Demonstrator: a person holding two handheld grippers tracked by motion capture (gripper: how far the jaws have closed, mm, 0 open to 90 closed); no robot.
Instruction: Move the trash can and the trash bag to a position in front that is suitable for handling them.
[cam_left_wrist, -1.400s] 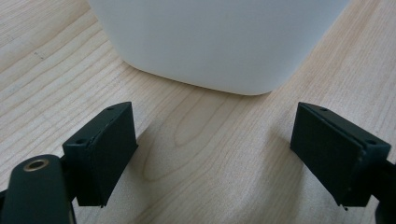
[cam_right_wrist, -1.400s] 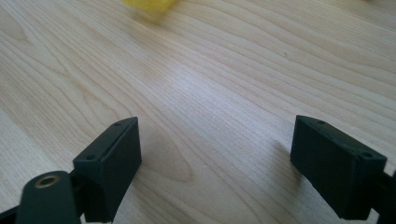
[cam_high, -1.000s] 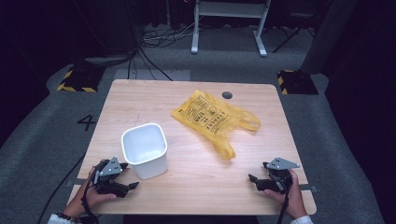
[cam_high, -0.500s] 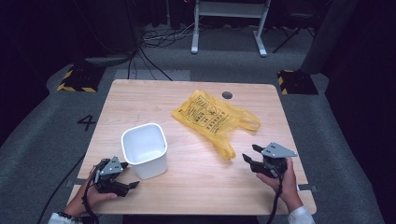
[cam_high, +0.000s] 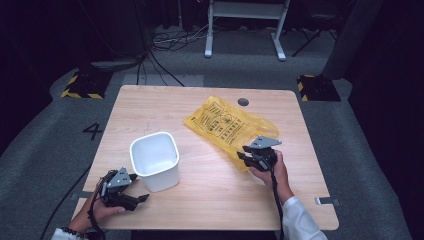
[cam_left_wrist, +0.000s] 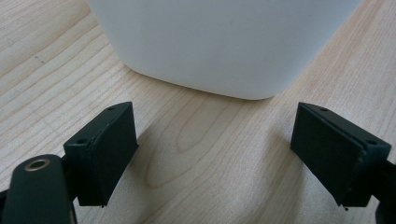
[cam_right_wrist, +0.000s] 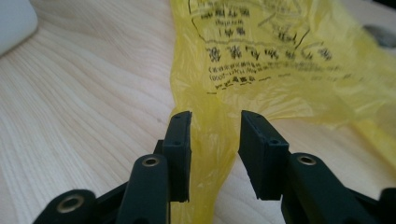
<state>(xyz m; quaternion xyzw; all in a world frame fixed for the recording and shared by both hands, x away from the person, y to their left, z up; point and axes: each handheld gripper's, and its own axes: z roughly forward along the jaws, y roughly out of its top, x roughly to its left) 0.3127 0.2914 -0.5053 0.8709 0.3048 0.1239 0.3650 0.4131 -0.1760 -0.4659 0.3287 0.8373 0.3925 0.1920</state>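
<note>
Yellow plastic bag (cam_right_wrist: 261, 60), printed with black text, is what the right gripper (cam_right_wrist: 214, 140) is working on: its jaws stand narrowly apart with a twisted handle strip of the film running between them, not yet pinched as far as the right gripper view shows. In the high view that gripper (cam_high: 252, 155) sits at the bag's (cam_high: 225, 122) near end, right of the table's middle, with the bag lying flat and stretching away toward the far edge. The film looks thin, light and limp; it should crumple and slide on the wood, so the bunched handle is the sensible place to grip, since a flat panel would likely slip out. Farther left, the left gripper (cam_left_wrist: 212, 149) rests near the front-left corner, jaws wide and empty, aimed at the white plastic bin (cam_left_wrist: 219, 42) just ahead. The bin (cam_high: 156, 160) stands upright on the wooden table (cam_high: 150, 105).
</note>
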